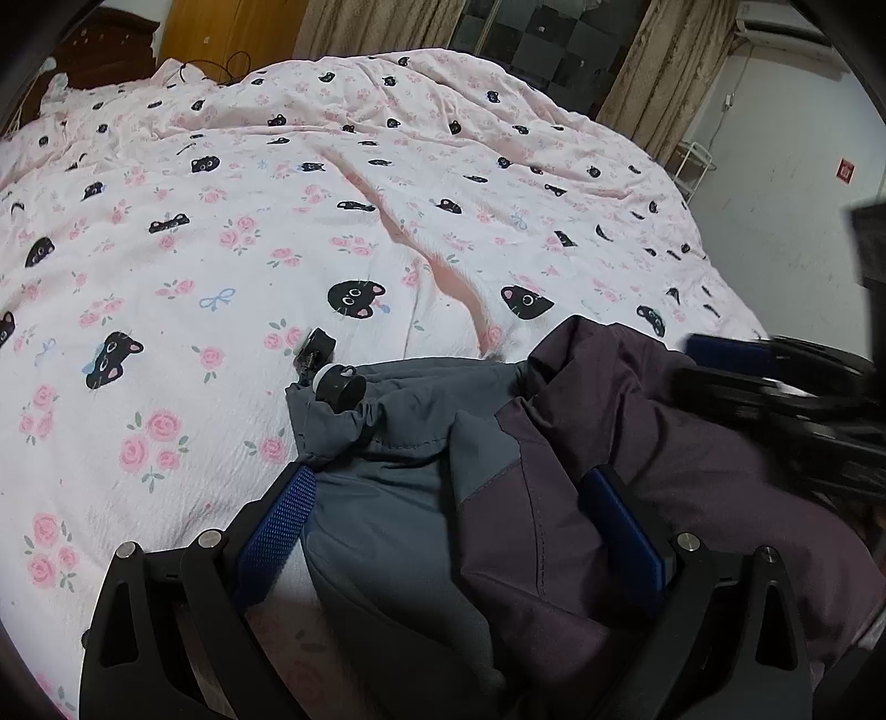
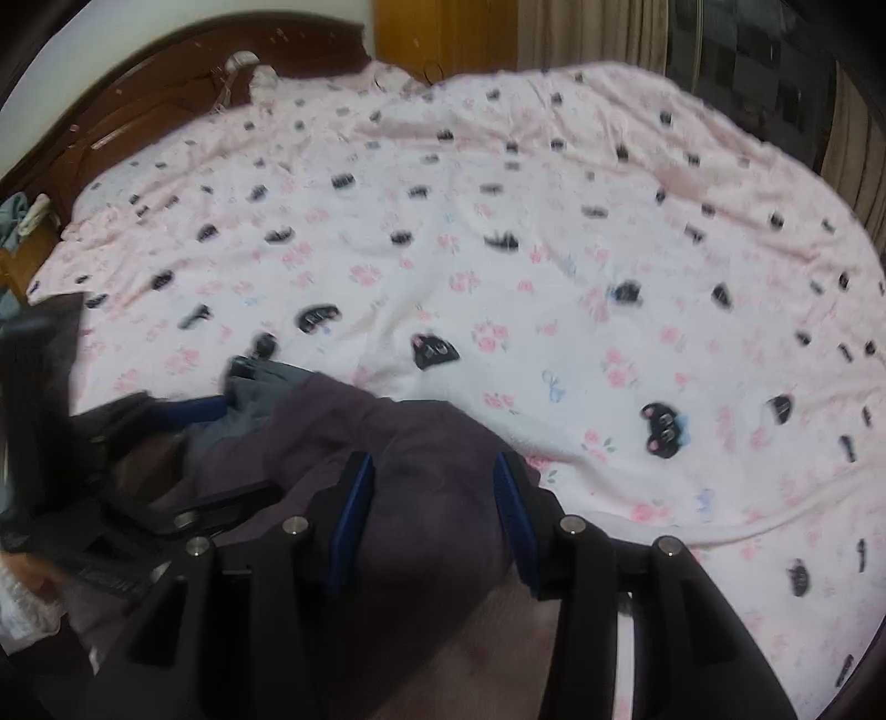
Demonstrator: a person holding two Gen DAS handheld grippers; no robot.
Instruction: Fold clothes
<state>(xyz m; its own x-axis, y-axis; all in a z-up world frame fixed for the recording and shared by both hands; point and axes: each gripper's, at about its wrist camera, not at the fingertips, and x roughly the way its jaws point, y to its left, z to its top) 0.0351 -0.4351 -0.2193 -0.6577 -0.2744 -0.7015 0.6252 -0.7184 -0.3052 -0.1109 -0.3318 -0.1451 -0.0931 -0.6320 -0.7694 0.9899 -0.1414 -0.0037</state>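
A grey and dark purple jacket [image 1: 554, 487] lies bunched on the near edge of the bed; it also shows in the right wrist view [image 2: 387, 454]. Black drawstring toggles [image 1: 343, 387] stick out from its grey hem. My left gripper [image 1: 459, 498] is open, its blue-padded fingers [image 1: 277, 526] wide on either side of the grey and purple fabric. My right gripper [image 2: 432, 498] is open too, fingers astride a mound of purple fabric. The right gripper also shows in the left wrist view [image 1: 775, 382], at the right. The left gripper shows at the left of the right wrist view [image 2: 183, 412].
The bed is covered by a pink sheet [image 1: 277, 221] printed with black cats and roses. A dark wooden headboard [image 2: 166, 83] stands at the far left. Curtains [image 1: 653, 66] and a wardrobe [image 1: 232, 27] line the far side. A grey floor [image 1: 775, 194] lies past the bed's right edge.
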